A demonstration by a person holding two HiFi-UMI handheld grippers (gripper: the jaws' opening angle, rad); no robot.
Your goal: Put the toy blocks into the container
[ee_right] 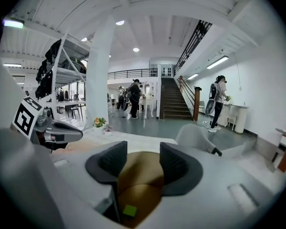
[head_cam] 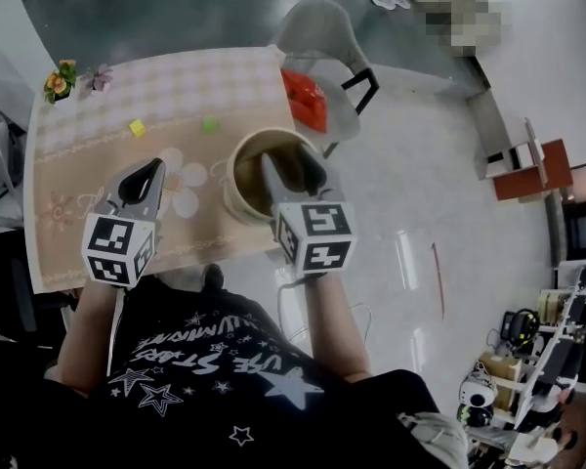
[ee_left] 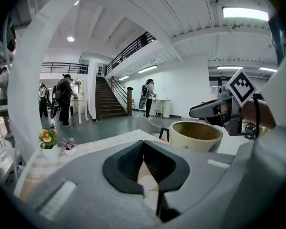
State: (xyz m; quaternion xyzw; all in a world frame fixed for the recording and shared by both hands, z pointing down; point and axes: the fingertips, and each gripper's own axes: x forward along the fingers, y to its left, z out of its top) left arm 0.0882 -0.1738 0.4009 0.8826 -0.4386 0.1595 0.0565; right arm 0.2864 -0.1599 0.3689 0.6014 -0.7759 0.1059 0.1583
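Note:
A round tan container (head_cam: pixel 238 186) stands at the table's right edge. My right gripper (head_cam: pixel 291 164) hangs over its mouth, jaws open and nothing between the pads. Looking down through them in the right gripper view, my right gripper (ee_right: pixel 143 163) frames the container's brown inside (ee_right: pixel 145 178), where a small green block (ee_right: pixel 129 210) shows low down. On the cloth lie a yellow block (head_cam: pixel 137 127) and a green block (head_cam: pixel 210 124), beyond the container. My left gripper (head_cam: pixel 154 167) hovers left of the container, jaws shut and empty. The container (ee_left: pixel 195 137) stands to its right.
The table (head_cam: pixel 98 233) carries a pink checked cloth with a small flower pot (head_cam: pixel 59 82) at its far left corner. A grey chair (head_cam: pixel 322 37) with a red thing (head_cam: pixel 305 101) on its seat stands behind the container. Glossy floor lies right of the table.

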